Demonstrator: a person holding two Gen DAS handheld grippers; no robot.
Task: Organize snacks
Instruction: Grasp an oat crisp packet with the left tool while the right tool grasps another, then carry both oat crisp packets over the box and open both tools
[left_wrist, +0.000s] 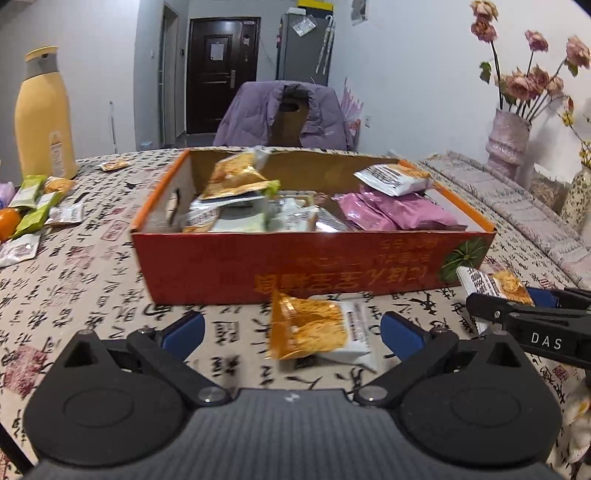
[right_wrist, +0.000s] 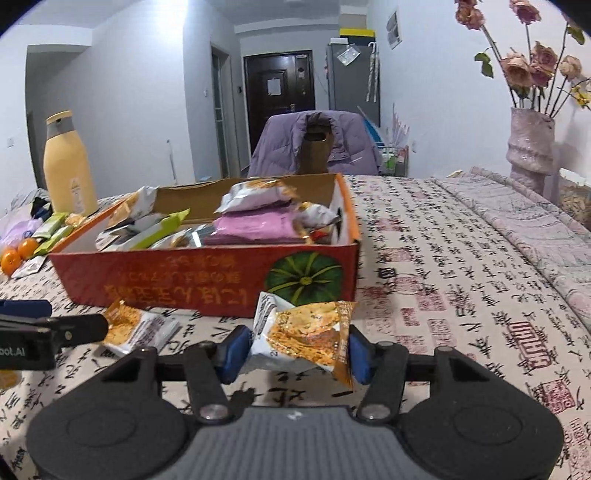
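A red cardboard box (left_wrist: 229, 258) printed with a green pumpkin, also in the right wrist view (right_wrist: 166, 284), stands on the table and holds several snack packets. My right gripper (right_wrist: 295, 354) is shut on an orange-and-white snack packet (right_wrist: 306, 332), lifted just in front of the box's right corner. In the left wrist view that same right gripper (left_wrist: 513, 297) pokes in from the right with its packet (left_wrist: 491, 282). My left gripper (left_wrist: 293, 328) is open. A second orange-and-white packet (left_wrist: 317, 328) lies on the cloth between its blue pads, touching neither.
At far left stand a yellow bottle (left_wrist: 42, 114), loose green packets (left_wrist: 33, 203) and oranges (right_wrist: 18, 254). A vase of dried roses (right_wrist: 532, 140) and a folded quilted cloth (right_wrist: 517, 221) occupy the right. A chair draped with a purple jacket (left_wrist: 258, 110) stands behind the box.
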